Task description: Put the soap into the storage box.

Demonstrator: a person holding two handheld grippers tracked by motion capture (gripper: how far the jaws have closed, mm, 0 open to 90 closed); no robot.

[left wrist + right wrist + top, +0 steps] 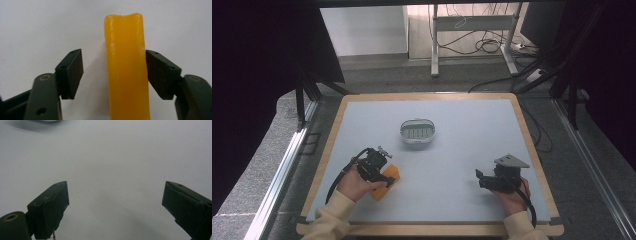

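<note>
Left gripper view: the left claw point(113, 72) straddles an orange block point(127, 70) lying on the pale worktop point(37, 25). The jaws stand spread. The right-hand pad point(160, 72) looks to be touching or just beside the block's edge; the left-hand pad point(72, 72) stands clear, with a gap of bare worktop between. Nothing is gripped yet.

High view: the orange block point(388, 183) sits near the front left of the worktop point(472, 150), under the left claw point(388, 181). A small oval dish with a slotted floor point(417, 131) sits near the middle, well apart from the block. The right claw point(478, 179) rests at front right, away from both.

Right gripper view: the right claw point(115, 205) is released, jaws wide, with bare surface between them.

Risks, as I judge them:
- The block is off-centre in the jaws. On closing, the far pad would push it sideways before the pinch forms, so it may slide or twist on the smooth surface.
- The block's surface looks glossy and waxy, possibly soap. A light grip may let it slip out during a lift.
- A hard squeeze may dent or mark it.
- If carried to the dish, a skewed hold could land it on the rim.
</note>
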